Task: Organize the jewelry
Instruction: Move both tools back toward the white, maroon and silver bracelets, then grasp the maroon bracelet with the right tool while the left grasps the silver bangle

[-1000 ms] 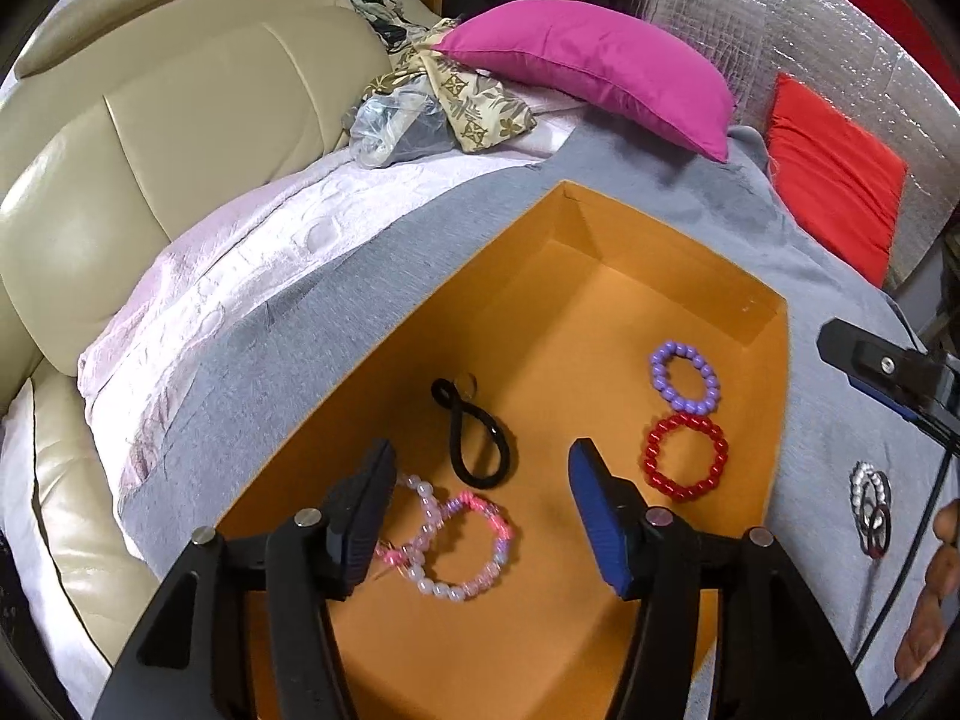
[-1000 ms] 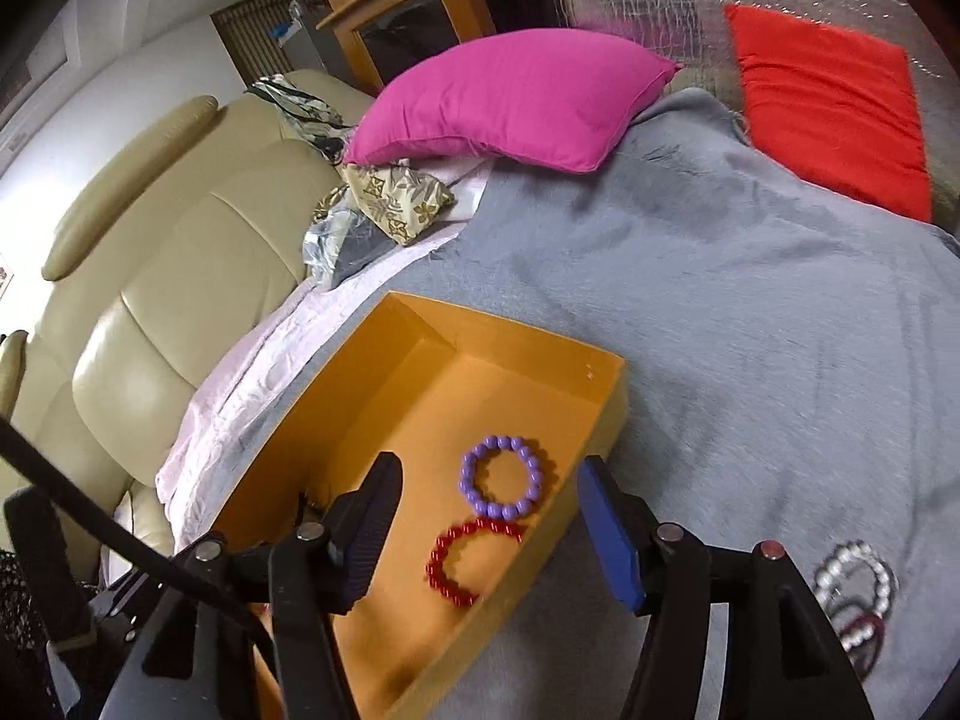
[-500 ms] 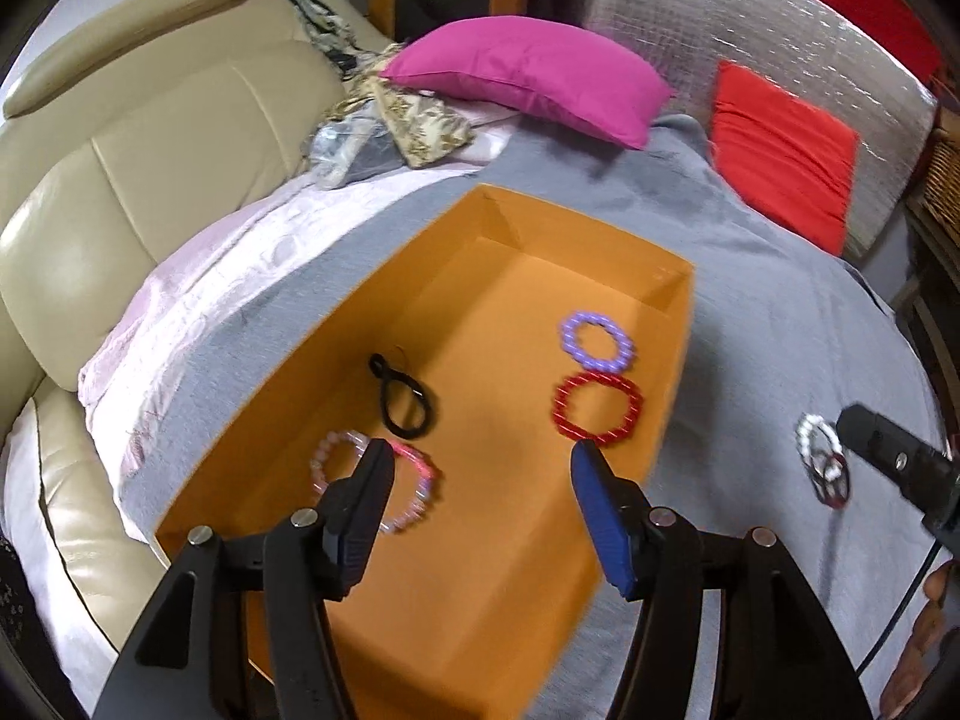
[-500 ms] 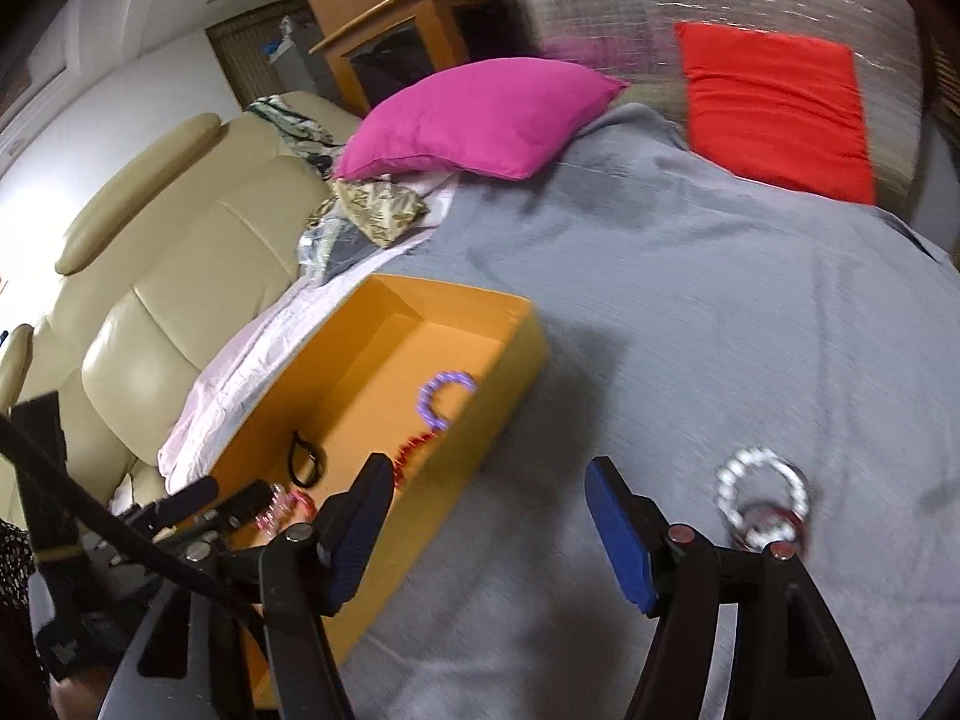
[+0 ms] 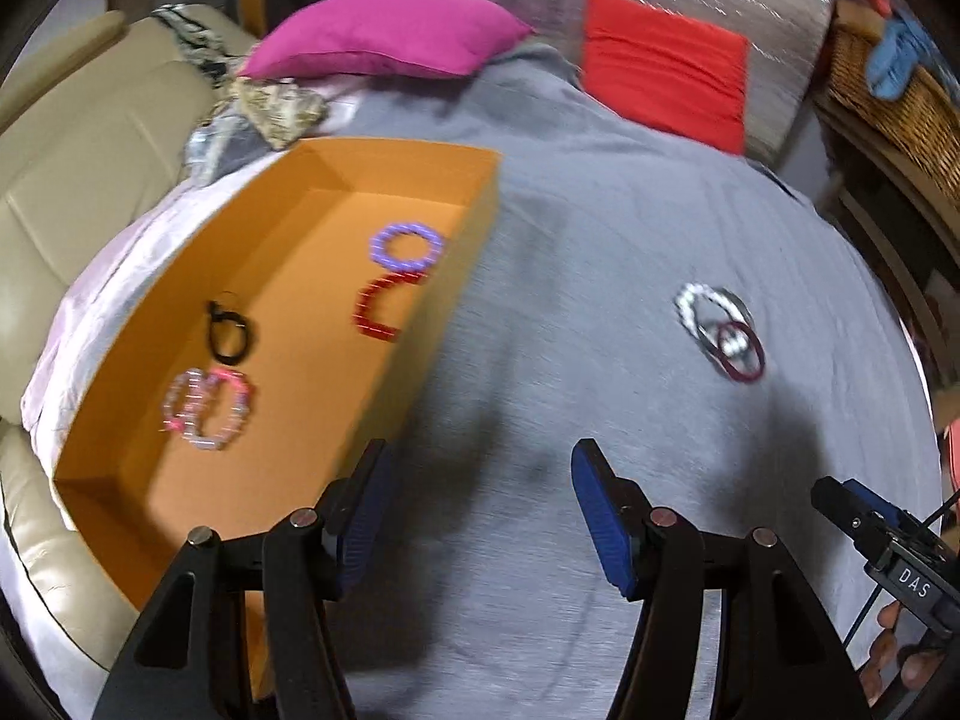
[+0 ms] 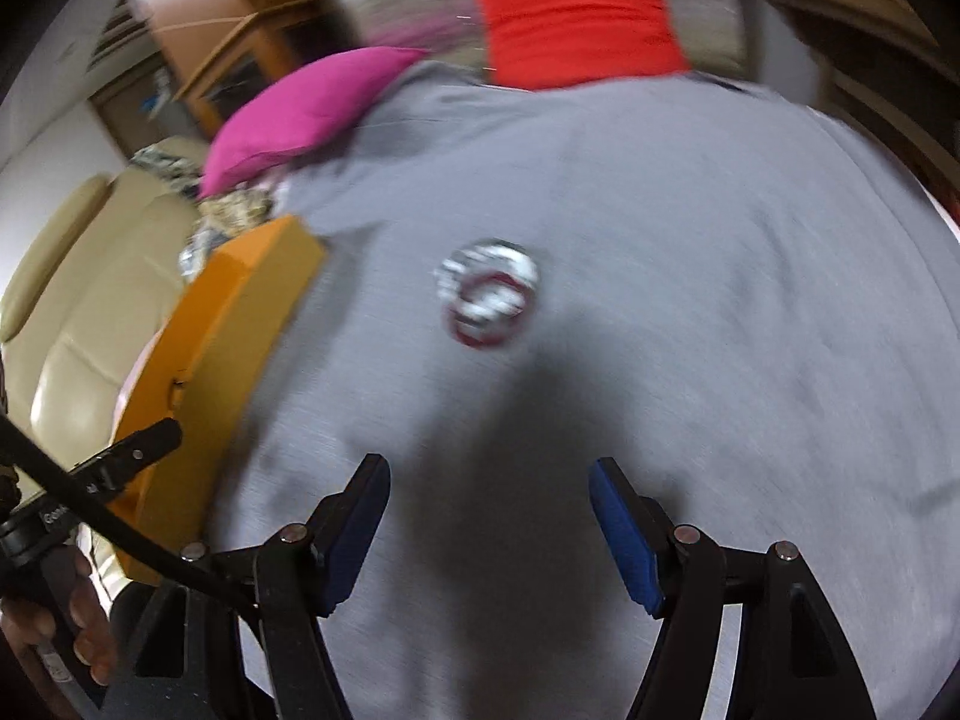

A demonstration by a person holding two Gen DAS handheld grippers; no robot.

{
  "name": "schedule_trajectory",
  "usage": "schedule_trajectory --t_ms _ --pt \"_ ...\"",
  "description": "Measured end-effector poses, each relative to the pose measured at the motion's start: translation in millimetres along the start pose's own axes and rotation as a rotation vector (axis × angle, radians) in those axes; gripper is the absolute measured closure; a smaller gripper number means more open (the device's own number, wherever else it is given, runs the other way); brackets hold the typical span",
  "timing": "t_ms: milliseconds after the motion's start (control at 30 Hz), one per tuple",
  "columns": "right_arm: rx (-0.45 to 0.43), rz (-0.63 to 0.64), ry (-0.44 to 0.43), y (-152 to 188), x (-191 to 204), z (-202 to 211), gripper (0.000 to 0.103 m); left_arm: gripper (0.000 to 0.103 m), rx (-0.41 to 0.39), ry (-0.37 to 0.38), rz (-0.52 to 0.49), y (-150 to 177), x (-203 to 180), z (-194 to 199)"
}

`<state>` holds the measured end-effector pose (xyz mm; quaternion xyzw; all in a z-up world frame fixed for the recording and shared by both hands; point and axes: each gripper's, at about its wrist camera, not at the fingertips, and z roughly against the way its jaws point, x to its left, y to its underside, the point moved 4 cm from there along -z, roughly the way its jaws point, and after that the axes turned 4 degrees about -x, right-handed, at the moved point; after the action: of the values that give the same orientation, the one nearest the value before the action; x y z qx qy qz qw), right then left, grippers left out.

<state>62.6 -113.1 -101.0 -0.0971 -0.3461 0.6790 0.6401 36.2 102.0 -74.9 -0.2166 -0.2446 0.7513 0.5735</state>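
Observation:
An orange box (image 5: 462, 228) lies on a grey blanket (image 5: 570, 276). In it are a purple bead bracelet (image 5: 407, 246), a red bead bracelet (image 5: 378, 312), a black loop (image 5: 228, 330) and pink and clear bead bracelets (image 5: 207, 402). A white bead bracelet with a dark red ring (image 5: 717, 330) lies on the blanket to the right of the box; it also shows in the right wrist view (image 6: 487, 294). My left gripper (image 5: 480, 510) is open and empty beside the box's near right wall. My right gripper (image 6: 487, 522) is open and empty, short of the white bracelet. The box's outer wall (image 6: 240, 324) is at its left.
A magenta pillow (image 5: 384, 36) and a red cushion (image 5: 666, 72) lie at the back. A beige leather sofa (image 5: 78, 150) is at the left, with crumpled cloth (image 5: 276, 108) behind the box. A wicker basket (image 5: 888, 90) stands at the far right.
Both grippers have swung to the right, away from the box. The left now hangs over the blanket beside the box. The white bracelet has come to the middle of the right view.

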Motion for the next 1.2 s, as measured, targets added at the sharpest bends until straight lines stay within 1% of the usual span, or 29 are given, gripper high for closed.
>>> schedule_trajectory --t_ms 133,333,567,733,867,933,1033,1167,1200 --pt "-0.012 -0.05 0.013 5 -24 7 0.031 0.04 0.01 0.015 -0.038 3 -22 -2" --pt "-0.029 -0.062 0.003 4 -33 11 0.031 0.04 0.014 0.017 -0.06 2 -37 -4" --pt "-0.03 -0.051 0.001 -8 -26 4 0.031 0.04 0.026 0.024 -0.065 -1 -42 -15" --pt "-0.012 -0.044 0.014 -27 -20 -13 0.032 0.04 0.047 0.027 -0.047 2 -37 -27" --pt "0.012 -0.034 0.013 -43 -10 -33 0.047 0.04 0.056 0.027 -0.036 3 -32 -33" --pt "0.015 -0.021 0.023 -53 -4 -44 0.05 0.04 0.057 0.03 -0.029 2 -30 -35" --pt "0.02 0.01 0.037 -63 6 -56 0.059 0.04 0.055 0.029 -0.021 -1 -26 -38" --pt "0.03 0.038 0.046 -70 15 -71 0.061 0.04 0.059 0.032 -0.011 -3 -24 -43" --pt "0.035 0.044 0.05 -71 16 -74 0.063 0.04 0.06 0.034 -0.01 -4 -24 -43"
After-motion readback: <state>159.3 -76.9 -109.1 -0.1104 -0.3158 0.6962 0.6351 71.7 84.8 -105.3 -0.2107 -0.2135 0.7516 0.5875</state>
